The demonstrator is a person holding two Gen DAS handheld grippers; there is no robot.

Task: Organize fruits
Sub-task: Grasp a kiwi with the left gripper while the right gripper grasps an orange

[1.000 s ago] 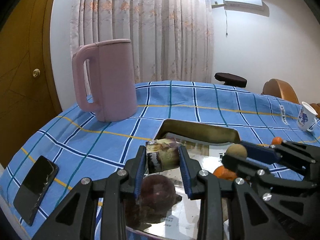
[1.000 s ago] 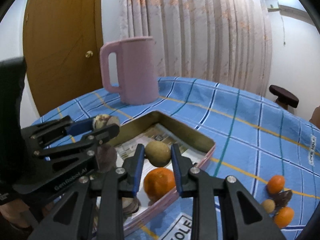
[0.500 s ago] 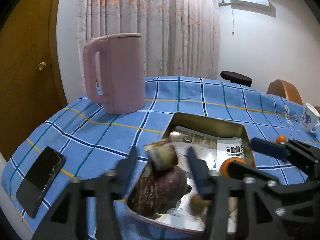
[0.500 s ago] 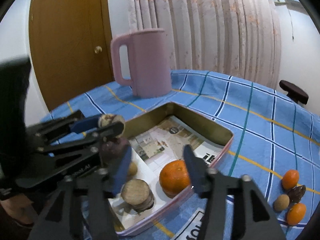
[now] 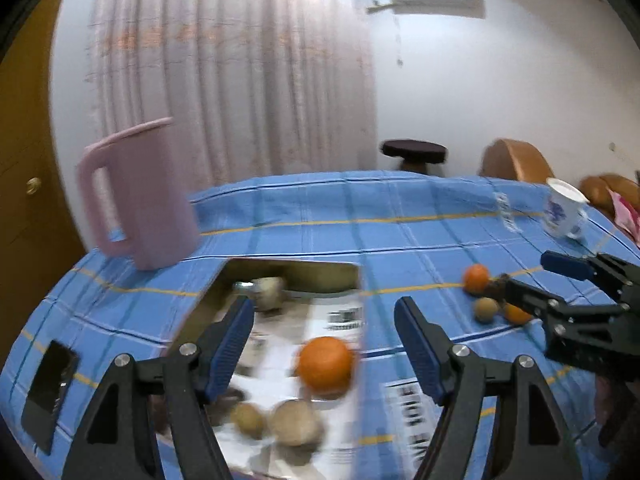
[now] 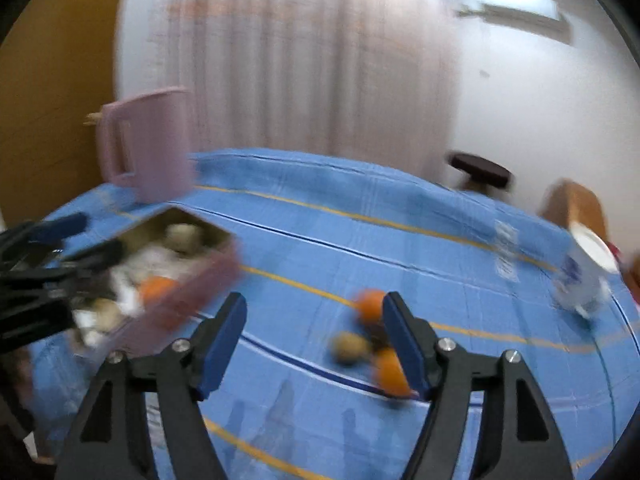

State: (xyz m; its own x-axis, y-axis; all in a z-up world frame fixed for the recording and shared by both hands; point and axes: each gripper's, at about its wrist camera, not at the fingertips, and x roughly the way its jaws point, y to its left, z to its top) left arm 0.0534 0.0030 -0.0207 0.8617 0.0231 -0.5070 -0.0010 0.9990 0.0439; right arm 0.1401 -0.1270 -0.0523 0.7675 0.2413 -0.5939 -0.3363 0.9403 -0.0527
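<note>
Across the lower half of the left wrist view, my left gripper (image 5: 324, 322) stands spread wide and empty above the tin tray (image 5: 292, 276); a second ago it pinched a pale cut fruit over the tray, and that fruit (image 5: 269, 297) now lies, as best the blur allows, at the tray's far wall in the upper centre of the tray. At lower centre of the same view sit the large orange (image 5: 326, 366) and two brownish round fruits (image 5: 294, 422) on the printed paper lining, so the tray holds at least four pieces. My right gripper (image 6: 314, 322), which a second ago hovered over the tray with a brown fruit between its fingers, is now spread and empty, and has swung toward the loose cluster on the blue checked tablecloth (image 6: 440, 264): two small oranges (image 6: 370, 306), a tan fruit (image 6: 350, 346) and a dark one I cannot resolve, all near its right finger in the centre right of the frame. I judge both deliveries complete and the next pick to be from this cluster. Both views are motion-blurred, so contact cannot be confirmed. In the upper left stands the pink jug (image 5: 140, 200); at right edge, a white cup (image 5: 564, 214).
</note>
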